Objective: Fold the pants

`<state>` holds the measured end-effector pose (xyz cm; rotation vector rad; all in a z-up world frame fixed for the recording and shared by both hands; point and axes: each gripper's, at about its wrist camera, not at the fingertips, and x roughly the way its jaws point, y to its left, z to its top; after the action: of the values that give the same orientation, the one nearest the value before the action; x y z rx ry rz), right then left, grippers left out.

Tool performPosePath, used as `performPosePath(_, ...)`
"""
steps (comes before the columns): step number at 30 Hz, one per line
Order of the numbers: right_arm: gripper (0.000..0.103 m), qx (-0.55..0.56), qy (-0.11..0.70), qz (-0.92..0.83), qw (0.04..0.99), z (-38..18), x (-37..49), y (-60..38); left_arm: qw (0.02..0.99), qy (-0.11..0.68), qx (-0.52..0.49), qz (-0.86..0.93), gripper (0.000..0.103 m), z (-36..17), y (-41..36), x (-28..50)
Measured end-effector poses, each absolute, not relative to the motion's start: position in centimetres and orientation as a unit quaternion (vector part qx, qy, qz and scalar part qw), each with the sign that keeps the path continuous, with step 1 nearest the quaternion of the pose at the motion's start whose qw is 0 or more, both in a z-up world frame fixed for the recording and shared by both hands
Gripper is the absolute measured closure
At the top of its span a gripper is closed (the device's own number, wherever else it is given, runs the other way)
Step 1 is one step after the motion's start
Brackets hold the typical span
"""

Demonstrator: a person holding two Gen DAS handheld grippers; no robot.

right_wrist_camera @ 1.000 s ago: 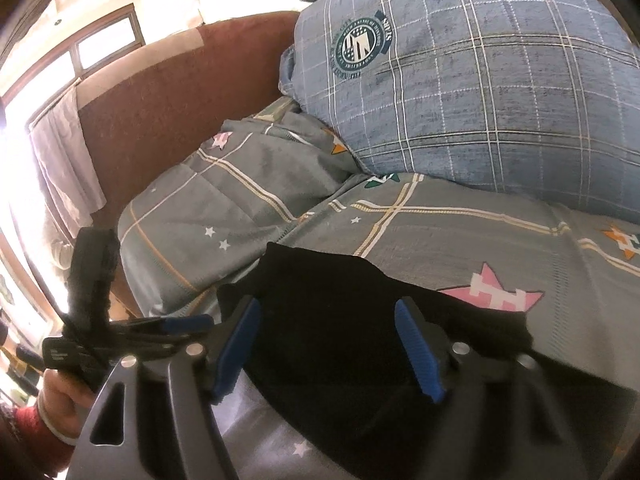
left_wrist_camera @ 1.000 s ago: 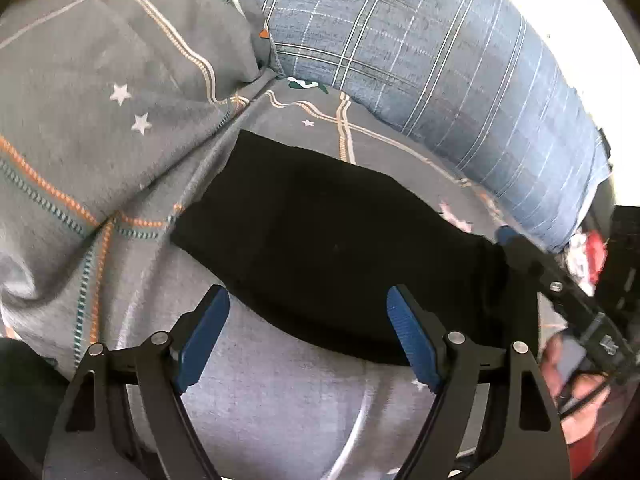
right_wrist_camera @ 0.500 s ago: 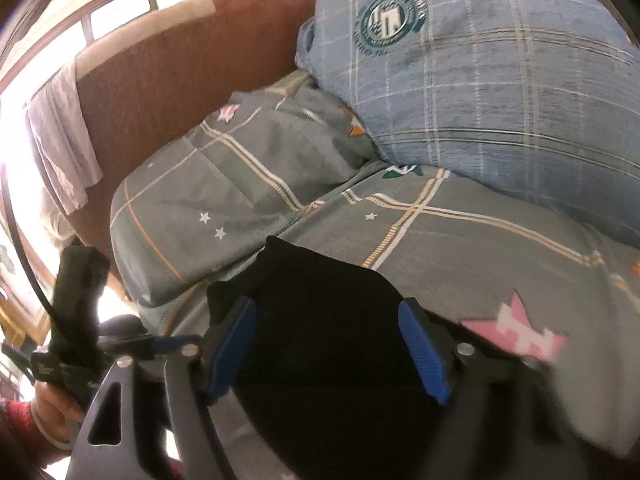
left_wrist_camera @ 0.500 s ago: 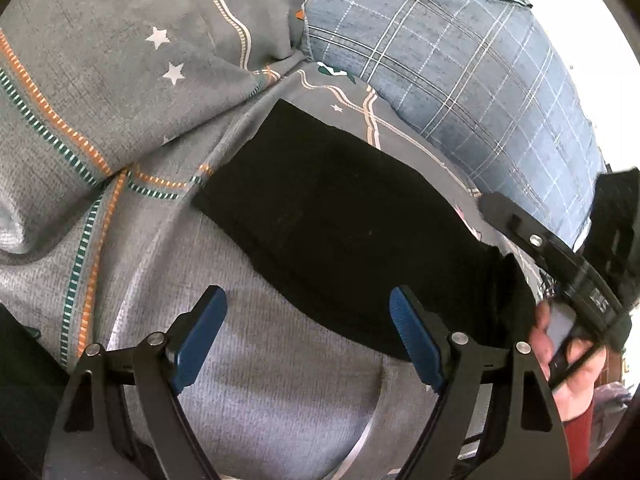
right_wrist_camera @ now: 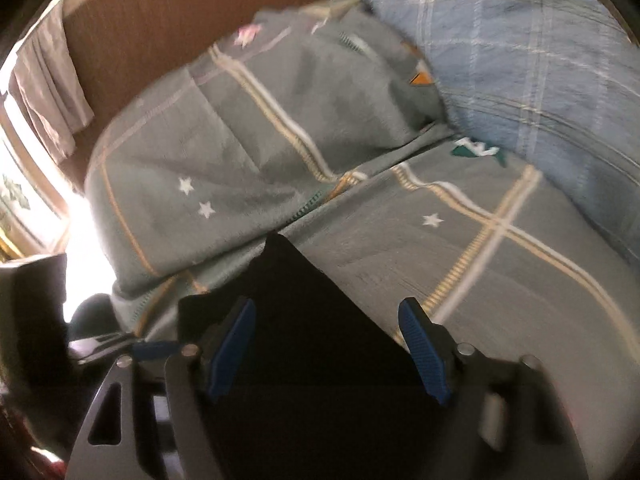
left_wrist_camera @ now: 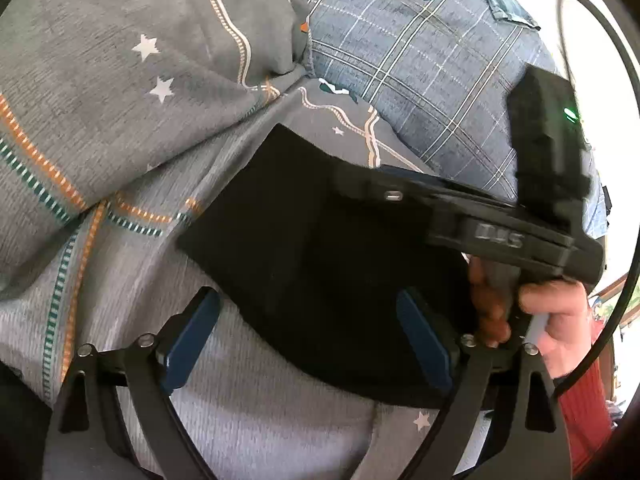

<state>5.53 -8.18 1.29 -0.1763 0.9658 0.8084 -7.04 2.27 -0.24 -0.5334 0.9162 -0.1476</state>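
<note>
- Black pants point(left_wrist_camera: 320, 264) lie folded into a flat, dark piece on the grey bed sheet point(left_wrist_camera: 256, 412); the cloth is so dark that seams and folds are hard to make out.
- Their near edge is cut off in the right wrist view, where the pants point(right_wrist_camera: 320, 360) fill the bottom and only one pointed corner is clear against the sheet point(right_wrist_camera: 500, 280).
- Left gripper point(left_wrist_camera: 308, 340) hangs over the near edge of the pants; its jaws have just been opening and stand spread wide, with blue ribbed pads. The pants lie below the gap, and the pads do not press on them.
- Right gripper point(right_wrist_camera: 326, 346) has its jaws spread as well, nothing pinched, with the pants beneath them. This view is blurred.
- In the left wrist view the right gripper point(left_wrist_camera: 360, 184) crosses over the far part of the pants and hides it; the person's hand point(left_wrist_camera: 552, 320) holds its handle, with a red sleeve point(left_wrist_camera: 584, 408) partly cut off by the edge.
- Grey pillow point(left_wrist_camera: 120, 92) with small white stars and orange and green stripes lies beside the pants.
- Blue checked cushion point(left_wrist_camera: 420, 80) with a round badge is behind, soft and bulging.
- Brown headboard point(right_wrist_camera: 180, 32) stands behind the pillow point(right_wrist_camera: 208, 152), with a pale cloth point(right_wrist_camera: 48, 88) hanging beside it.
</note>
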Motion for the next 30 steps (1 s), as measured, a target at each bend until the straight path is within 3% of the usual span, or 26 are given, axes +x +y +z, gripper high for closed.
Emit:
performPosePath(3, 0.028, -0.105, 0.467, 0.369, 0.797, 0.3, 6.3, -6.6, 0.862, 0.428, -0.26, -0.073, 0.012, -0.3, 2.4, -6.9)
performPosePath(4, 0.034, -0.11, 0.481, 0.362, 0.791, -0.3, 6.6, -6.1, 0.863, 0.425, -0.264, -0.074, 0.012, -0.4, 2.5, -6.9)
performPosePath(6, 0.06, -0.098, 0.475, 0.364, 0.795, -0.4, 6.4, -6.0, 0.864, 0.419, -0.268, -0.078, 0.013, -0.4, 2.7, -6.9)
performPosePath(7, 0.075, -0.085, 0.477, 0.372, 0.792, -0.2, 6.1, -5.9, 0.865, 0.418, -0.266, -0.08, 0.019, -0.3, 2.7, -6.9)
performPosePath(8, 0.081, -0.084, 0.471, 0.369, 0.797, 0.1, 5.8, -6.0, 0.867, 0.416, -0.26, -0.085, 0.043, -0.1, 2.7, -7.0)
performPosePath(10, 0.088, -0.076, 0.454, 0.373, 0.806, 1.2, 4.9, -6.5, 0.874, 0.417, -0.238, -0.079, 0.074, 0.5, 2.5, -7.2)
performPosePath(21, 0.09, 0.091, 0.319, 0.371, 0.867, 11.9, -2.8, -19.7, 0.913, 0.315, -0.122, -0.228, 0.077, 10.4, -5.4, -11.3)
performPosePath(28, 0.091, 0.185, 0.312, 0.263, 0.894, 8.5, -8.1, -32.1, 0.87, 0.352, -0.037, -0.342, 0.077, 7.5, -16.3, -11.2)
performPosePath(30, 0.085, 0.193, 0.34, 0.193, 0.9, 5.8, -9.1, -35.1, 0.854, 0.377, -0.015, -0.358, 0.077, 5.5, -19.0, -10.8)
